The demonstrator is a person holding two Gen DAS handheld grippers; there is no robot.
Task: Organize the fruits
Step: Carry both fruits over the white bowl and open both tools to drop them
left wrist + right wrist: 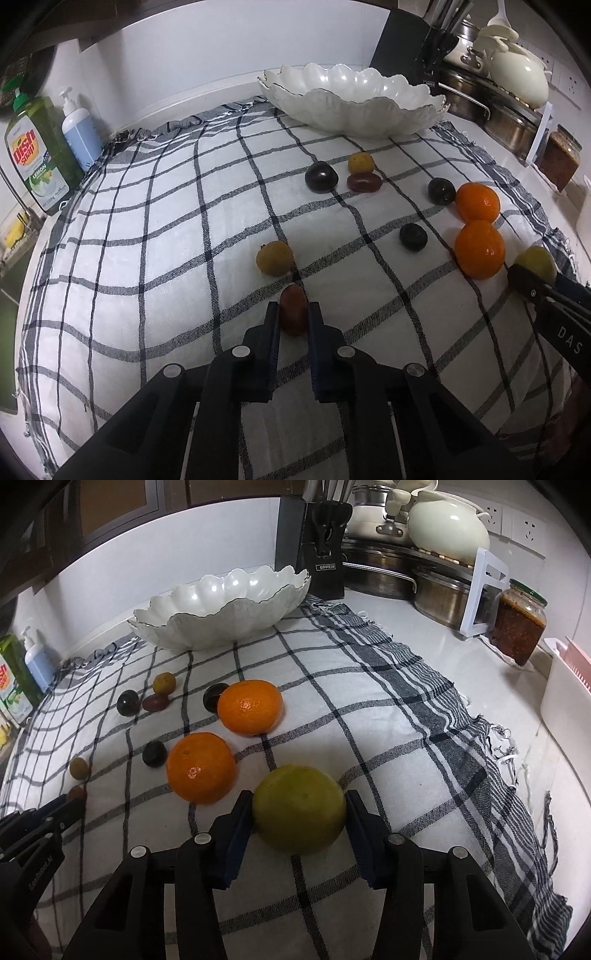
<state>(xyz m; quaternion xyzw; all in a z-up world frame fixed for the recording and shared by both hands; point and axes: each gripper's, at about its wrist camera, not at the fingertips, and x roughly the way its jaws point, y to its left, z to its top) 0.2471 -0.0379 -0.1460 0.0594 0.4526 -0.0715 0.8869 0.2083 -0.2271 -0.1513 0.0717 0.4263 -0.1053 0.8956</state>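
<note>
Two grippers down on the checked cloth (147, 240), each closed on a fruit. Left gripper (293, 314): pads pressed on a small reddish-brown oblong fruit (293, 310), dull skin, lying on the near part of the cloth. Right gripper (299, 808): pads against both sides of a yellow-green citrus (300, 808), round, faintly pitted, resting on the cloth near its right side. Just left of it, two glossy oranges (201, 766), nearly touching. Farther left, three dark round plums (321, 176) and small yellowish fruits (275, 257), scattered apart. Scalloped white bowl (351, 99) at the far edge.
</note>
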